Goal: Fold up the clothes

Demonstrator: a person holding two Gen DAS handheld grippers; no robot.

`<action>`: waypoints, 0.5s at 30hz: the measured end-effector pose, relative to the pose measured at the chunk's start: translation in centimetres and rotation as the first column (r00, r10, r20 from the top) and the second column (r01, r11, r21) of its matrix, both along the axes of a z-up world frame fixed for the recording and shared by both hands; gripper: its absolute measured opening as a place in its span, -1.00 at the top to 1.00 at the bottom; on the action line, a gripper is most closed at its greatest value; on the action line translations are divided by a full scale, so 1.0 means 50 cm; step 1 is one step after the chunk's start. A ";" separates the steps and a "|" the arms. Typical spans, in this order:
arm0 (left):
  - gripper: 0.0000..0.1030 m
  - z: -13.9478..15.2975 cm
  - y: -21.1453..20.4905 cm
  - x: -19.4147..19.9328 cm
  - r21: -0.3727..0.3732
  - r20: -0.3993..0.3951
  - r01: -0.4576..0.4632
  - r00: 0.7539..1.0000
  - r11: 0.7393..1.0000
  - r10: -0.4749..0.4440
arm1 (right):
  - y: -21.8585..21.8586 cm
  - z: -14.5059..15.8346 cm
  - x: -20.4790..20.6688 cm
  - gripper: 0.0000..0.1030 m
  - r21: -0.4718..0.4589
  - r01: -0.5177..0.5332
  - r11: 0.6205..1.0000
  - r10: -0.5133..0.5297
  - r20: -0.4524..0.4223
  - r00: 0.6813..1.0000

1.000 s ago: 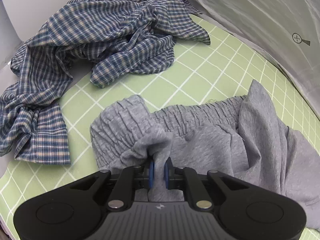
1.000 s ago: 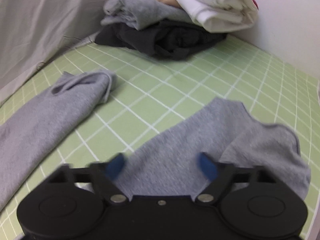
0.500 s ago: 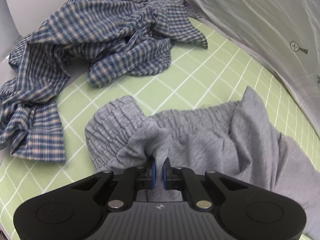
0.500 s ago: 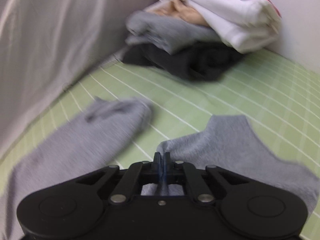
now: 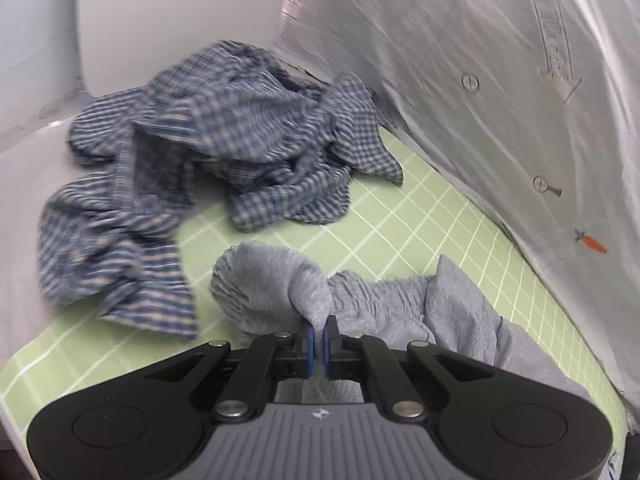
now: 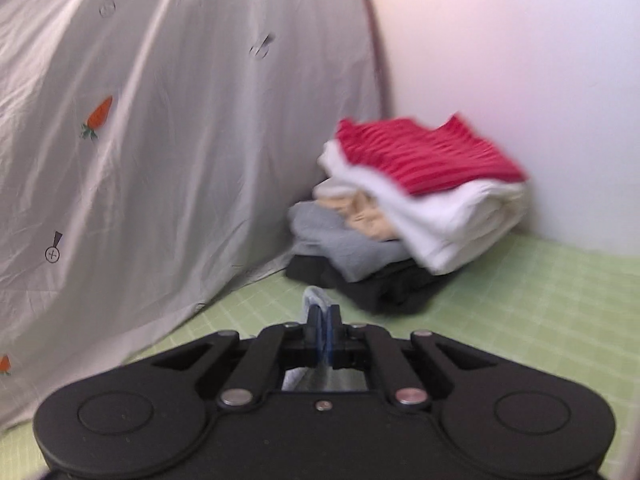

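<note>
The left gripper pinches a fold of the grey sweatpants by their gathered waistband, above the green grid mat. The right gripper clamps another grey fold. A plaid shirt lies crumpled beyond.

A pale green mat ruled with a white grid covers the bench, ending at a bare white strip on the left in the left wrist view. A shiny white sheet printed with small orange carrots and round black marks hangs slanting along one side, creased and catching soft light. Plain white walls stand behind, with a faint pinkish cast in the right wrist view
</note>
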State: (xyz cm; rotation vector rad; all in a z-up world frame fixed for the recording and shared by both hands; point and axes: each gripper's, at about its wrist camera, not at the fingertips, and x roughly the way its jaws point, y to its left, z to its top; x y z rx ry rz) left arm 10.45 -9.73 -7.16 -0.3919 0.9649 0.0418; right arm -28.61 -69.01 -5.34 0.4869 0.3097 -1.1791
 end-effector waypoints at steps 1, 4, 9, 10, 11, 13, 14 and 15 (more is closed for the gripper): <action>0.91 0.001 0.012 -0.014 -0.003 0.003 -0.007 1.000 1.000 0.007 | 0.016 -0.006 -0.025 0.95 0.004 0.010 1.000 -0.010 -0.022 1.000; 0.91 -0.005 0.044 -0.049 0.006 -0.011 -0.026 1.000 1.000 0.026 | 0.053 -0.047 -0.083 0.95 0.053 0.022 0.998 -0.016 -0.103 0.995; 0.90 -0.035 0.080 -0.097 0.018 -0.074 -0.041 0.996 0.999 0.043 | 0.101 -0.153 -0.131 0.95 0.197 0.015 0.980 0.032 -0.233 0.972; 0.90 -0.038 0.085 -0.105 0.027 -0.075 -0.038 0.996 0.999 0.040 | 0.110 -0.169 -0.137 0.95 0.222 0.020 0.975 0.035 -0.240 0.970; 0.90 -0.041 0.089 -0.113 0.036 -0.075 -0.034 0.997 0.999 0.037 | 0.118 -0.182 -0.142 0.95 0.242 0.028 0.970 0.033 -0.242 0.970; 0.90 -0.035 0.095 -0.128 0.051 -0.054 -0.037 0.998 0.998 0.039 | 0.131 -0.191 -0.157 0.95 0.253 0.039 0.967 0.024 -0.239 0.971; 0.90 -0.030 0.099 -0.132 0.054 -0.044 -0.044 0.998 0.998 0.046 | 0.138 -0.186 -0.166 0.95 0.246 0.038 0.968 0.020 -0.230 0.973; 0.90 -0.025 0.103 -0.137 0.055 -0.036 -0.053 0.998 0.997 0.055 | 0.141 -0.177 -0.171 0.95 0.236 0.036 0.971 0.018 -0.222 0.975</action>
